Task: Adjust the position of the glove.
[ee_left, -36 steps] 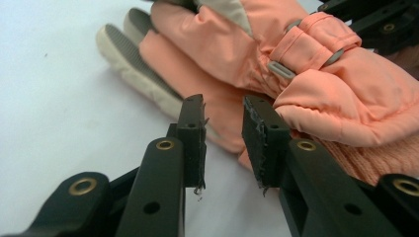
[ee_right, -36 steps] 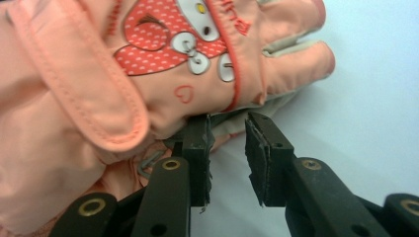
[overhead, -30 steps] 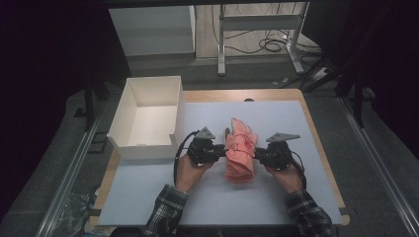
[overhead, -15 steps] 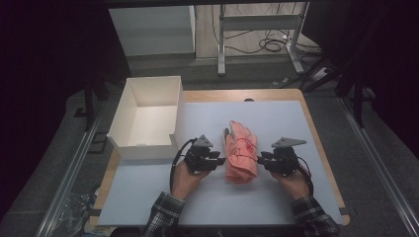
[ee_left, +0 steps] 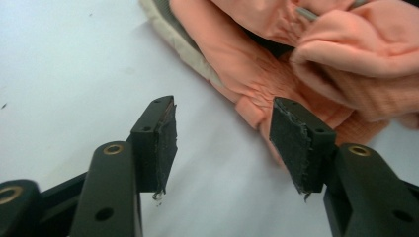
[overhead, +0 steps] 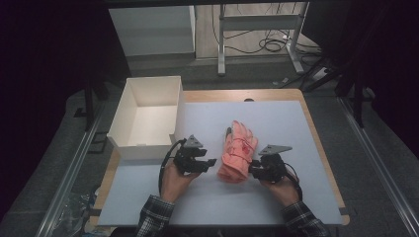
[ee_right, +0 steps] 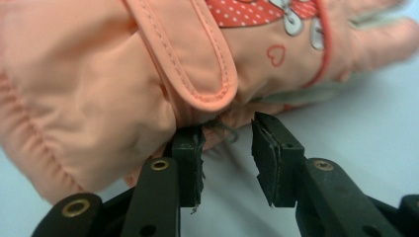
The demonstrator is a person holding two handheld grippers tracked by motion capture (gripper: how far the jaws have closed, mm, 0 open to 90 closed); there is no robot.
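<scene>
A pair of salmon-pink gloves [overhead: 238, 150] lies stacked in the middle of the pale table top, fingers pointing away from the person. My left gripper [overhead: 211, 162] sits just left of the cuff end. Its jaws have just been opening and stand apart in the left gripper view [ee_left: 222, 133], with bare table between them and the glove [ee_left: 296, 64] just beyond the right pad. My right gripper [overhead: 252, 170] is at the gloves' right side. Its jaws [ee_right: 227, 148] have also been opening, and the pads stand apart at the glove's [ee_right: 123, 64] lower edge without pressing it.
An open white box [overhead: 148, 113] stands at the table's left, just behind my left gripper. The pale sheet [overhead: 296, 128] covers a wooden table top with free room right of the gloves and in front of them. A metal stand and cables lie on the floor beyond.
Both grippers have drawn back a little from the gloves toward the person. The left jaws have spread apart and no longer touch the glove. The gloves lie still.
</scene>
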